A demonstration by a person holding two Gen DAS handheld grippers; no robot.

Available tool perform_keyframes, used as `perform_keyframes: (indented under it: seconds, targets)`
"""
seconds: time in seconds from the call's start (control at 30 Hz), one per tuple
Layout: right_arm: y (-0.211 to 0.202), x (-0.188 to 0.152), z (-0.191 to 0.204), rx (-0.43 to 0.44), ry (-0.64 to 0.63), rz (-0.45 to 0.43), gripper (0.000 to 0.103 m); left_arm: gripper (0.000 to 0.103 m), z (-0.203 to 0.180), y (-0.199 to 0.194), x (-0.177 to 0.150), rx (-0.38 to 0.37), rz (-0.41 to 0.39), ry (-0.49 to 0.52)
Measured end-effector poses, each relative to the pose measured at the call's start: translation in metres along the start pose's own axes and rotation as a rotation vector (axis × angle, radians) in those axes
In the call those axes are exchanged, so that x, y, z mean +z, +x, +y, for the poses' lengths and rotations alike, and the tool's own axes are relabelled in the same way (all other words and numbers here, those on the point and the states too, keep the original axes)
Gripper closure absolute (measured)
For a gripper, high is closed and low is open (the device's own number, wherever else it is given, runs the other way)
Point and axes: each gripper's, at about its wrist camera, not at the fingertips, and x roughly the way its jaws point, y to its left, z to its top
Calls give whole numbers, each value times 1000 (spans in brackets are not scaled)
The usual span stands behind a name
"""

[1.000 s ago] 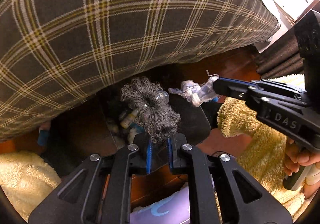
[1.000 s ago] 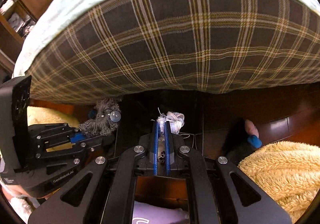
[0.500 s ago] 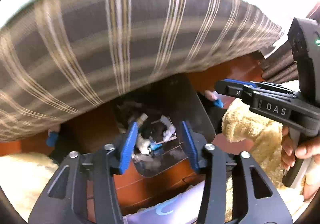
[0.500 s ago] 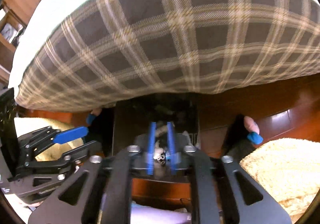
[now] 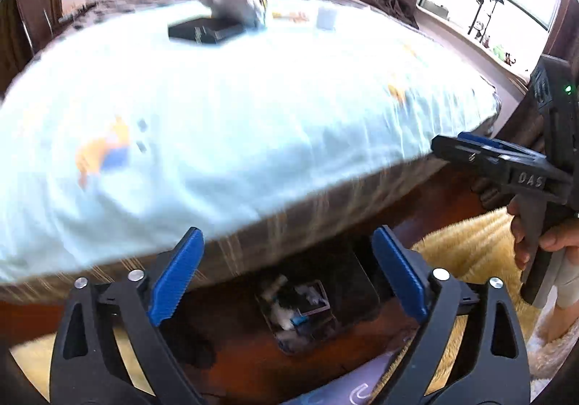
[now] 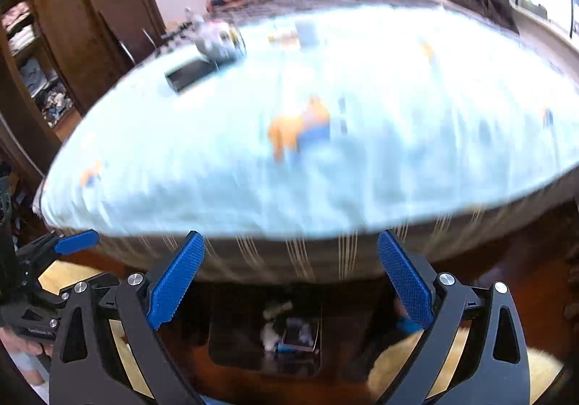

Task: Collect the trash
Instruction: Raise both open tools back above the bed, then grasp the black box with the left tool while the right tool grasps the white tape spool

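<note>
While both tongs open emptily, trash lies jumbled.

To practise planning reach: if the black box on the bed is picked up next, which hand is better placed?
Left, probably. The left gripper and right gripper are both empty, jaws opening, but the black box sits further off to the left in the right wrist view.

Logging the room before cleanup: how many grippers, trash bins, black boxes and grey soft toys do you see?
Grippers: 2 (left gripper, right gripper; jaws opening, nothing held)
Trash bin: 1
Black box: 1
Grey soft toy: 1
Total: 5
</note>
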Motion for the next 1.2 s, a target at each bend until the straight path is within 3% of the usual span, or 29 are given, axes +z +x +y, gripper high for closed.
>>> perform_keyframes:
  seconds: [0.2, 0.33, 0.5, 0.7, 1.0, 1.2]
  targets:
    - [1, 50, -2, -6, -12, -52, 4, 10, 18, -4, 41, 46, -38, -14]
    - [18, 78, 1, -7, -16, -38, 4, 10, 32, 3, 66, 34, -50, -59]
    - [47, 102, 7, -10, -20, -21, 4, 10, 56, 21, 101, 74, -59, -73]
    - [79, 134, 2, -28, 2, -23, 4, 10, 77, 50, 143, 121, -57, -32]
    - [129, 164, -4, -56, 15, 16, 4, 10, 76, 102, 183, 149, 2, 117]
    - [156, 180, -8, -98, 20, 18, 4, 10, 88, 130, 198, 156, 37, 113]
